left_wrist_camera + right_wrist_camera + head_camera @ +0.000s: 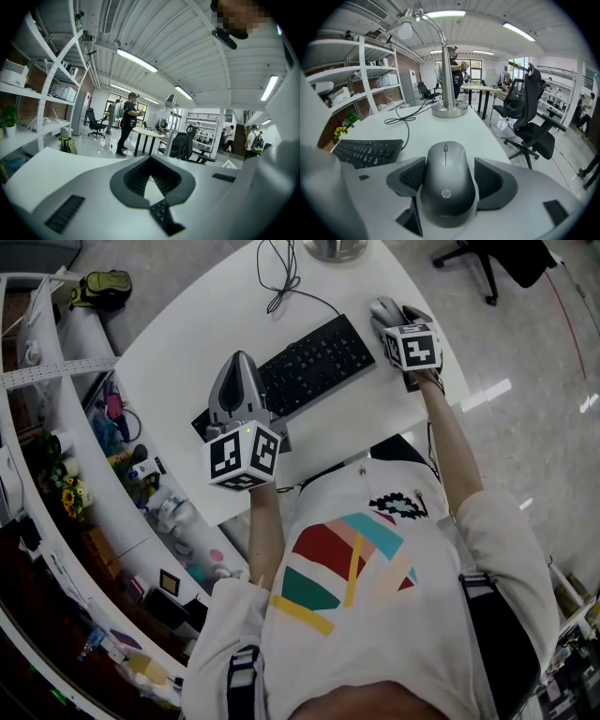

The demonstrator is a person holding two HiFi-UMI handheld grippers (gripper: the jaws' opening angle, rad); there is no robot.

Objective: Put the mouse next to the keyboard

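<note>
A grey mouse [383, 309] rests on the white table [178, 352] just past the right end of the black keyboard [312, 365]. My right gripper [392, 317] is shut on the mouse [445, 185], and in the right gripper view [447, 164] both dark pads press its sides. The keyboard [365, 152] lies to the left there. My left gripper [241, 360] hovers over the keyboard's left end. It is shut [150, 161] with nothing in it, and a few keys show through the gap behind its tips.
A lamp base [335, 247] and a looped black cable [281, 277] sit at the table's far side. White shelves [94, 427] crowded with small items run along the left. An office chair [529, 122] stands off the table's right edge.
</note>
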